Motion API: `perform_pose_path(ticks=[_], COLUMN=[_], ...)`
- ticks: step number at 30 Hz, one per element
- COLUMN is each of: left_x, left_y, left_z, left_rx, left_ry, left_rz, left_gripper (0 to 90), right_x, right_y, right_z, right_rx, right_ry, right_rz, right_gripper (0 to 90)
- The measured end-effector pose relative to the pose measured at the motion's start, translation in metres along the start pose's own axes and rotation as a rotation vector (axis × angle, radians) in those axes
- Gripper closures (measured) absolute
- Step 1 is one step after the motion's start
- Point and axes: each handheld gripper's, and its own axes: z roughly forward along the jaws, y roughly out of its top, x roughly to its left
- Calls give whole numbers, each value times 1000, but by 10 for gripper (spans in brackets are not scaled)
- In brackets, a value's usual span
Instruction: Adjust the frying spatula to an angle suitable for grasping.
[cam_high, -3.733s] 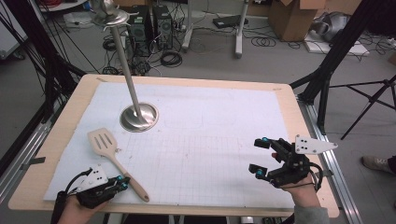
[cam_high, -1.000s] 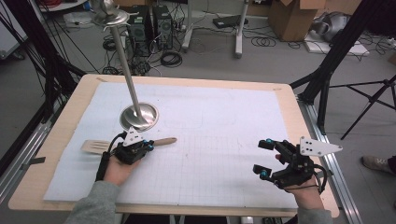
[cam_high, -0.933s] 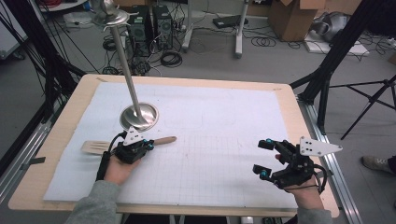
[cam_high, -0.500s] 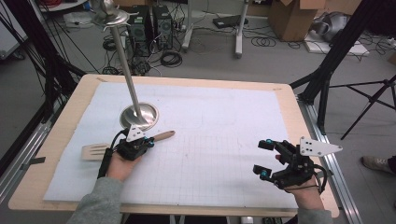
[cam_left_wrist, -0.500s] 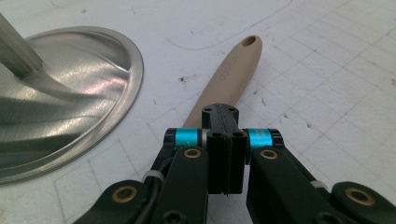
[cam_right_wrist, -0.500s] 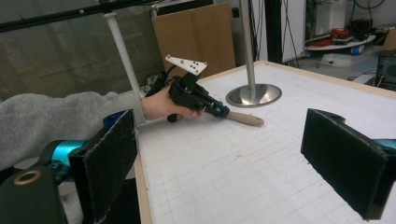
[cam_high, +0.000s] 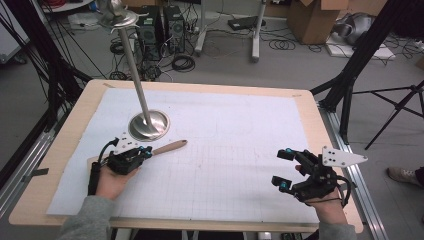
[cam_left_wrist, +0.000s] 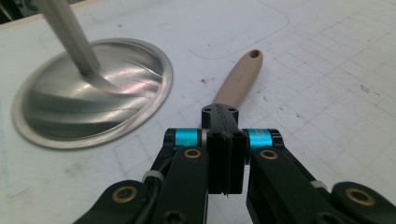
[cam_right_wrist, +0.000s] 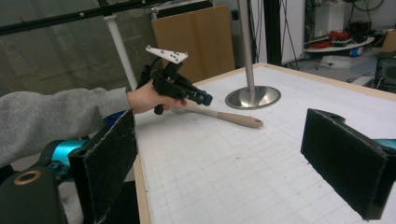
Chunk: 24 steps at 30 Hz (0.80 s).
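From above, we lose the slotted head of the pale wooden spatula (cam_high: 169, 147) beneath the left gripper (cam_high: 145, 150) and the hand (cam_high: 112, 181) carrying it; only the handle end pokes out. In the left gripper view, the shut black jaws cover the handle where they clamp it, and the tall steel stand's (cam_left_wrist: 93, 93) pole runs out past the top edge. In the right gripper view, the right gripper's (cam_right_wrist: 233, 163) own wide-set padded jaws are cropped by the bottom and right edges, while the grey sleeve (cam_right_wrist: 60, 121) leaves at the left and the spatula's head stays hidden behind the far hand.
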Motion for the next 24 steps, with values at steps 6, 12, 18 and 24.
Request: perform_pose_path(ticks=[6,12,18,24], left_x=[22,24,18,17], left_y=[-7,-13,-13,-14], left_z=[-10,-2,10,19], left_rx=[38,70,101,140], left_ry=[56,70,76,94], left_rz=[-40,-70,-63,-60], left_gripper=[899,899,899,899], right_x=[-1,-2,-1,-1], right_y=[0,0,-1,-1], right_z=[5,5,4,2], right_rx=[11,9,12,9], right_ry=[6,6,3,2], right_rz=[-4,1,1,2], right_gripper=[97,98,98,97])
